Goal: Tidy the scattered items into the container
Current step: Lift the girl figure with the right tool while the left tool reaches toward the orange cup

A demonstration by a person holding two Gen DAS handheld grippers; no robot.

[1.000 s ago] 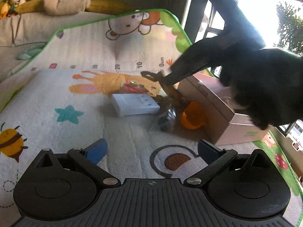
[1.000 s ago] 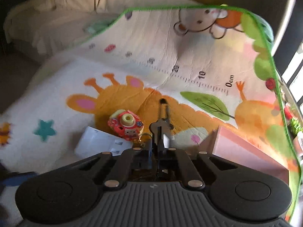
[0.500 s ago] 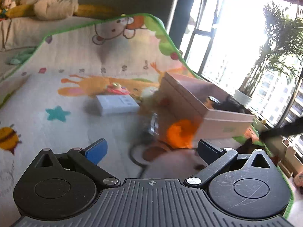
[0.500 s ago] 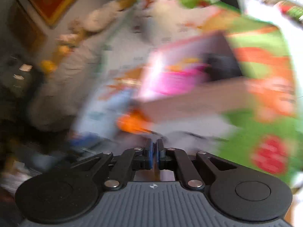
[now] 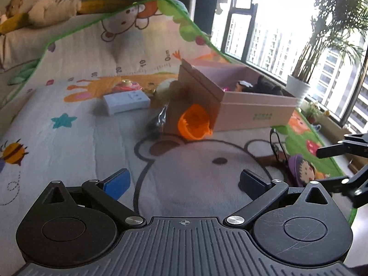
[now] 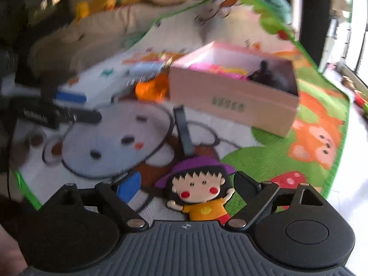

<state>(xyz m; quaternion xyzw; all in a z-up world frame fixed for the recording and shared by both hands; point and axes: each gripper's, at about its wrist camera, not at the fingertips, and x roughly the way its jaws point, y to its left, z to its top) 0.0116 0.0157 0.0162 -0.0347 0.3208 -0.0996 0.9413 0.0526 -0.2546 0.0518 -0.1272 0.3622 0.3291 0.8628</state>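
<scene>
A pink cardboard box [image 5: 255, 110] [image 6: 232, 101] stands on the play mat with a dark plush toy [image 5: 264, 87] [image 6: 268, 74] inside. An orange cup [image 5: 195, 122] [image 6: 150, 88] lies against its side, next to a small dark wrapped item [image 5: 156, 122]. A white box [image 5: 126, 102] and a red toy [image 5: 125, 85] lie further back. A flat cartoon-girl tag with a dark strap [image 6: 199, 197] lies between the fingers of my open right gripper [image 6: 187, 186]. My left gripper [image 5: 184, 180] is open and empty over the mat. The right gripper shows at the left wrist view's right edge [image 5: 345, 161].
The play mat [image 5: 80, 138] folds up against a sofa with plush toys [image 5: 53, 9] behind. Windows and a potted plant [image 5: 299, 87] stand to the right. The mat's green edge [image 6: 331, 151] meets bare floor at right.
The right gripper has swung away from the red toy to the mat's near corner and gone from shut to open, now around the cartoon-girl tag. The left gripper has pulled back.
</scene>
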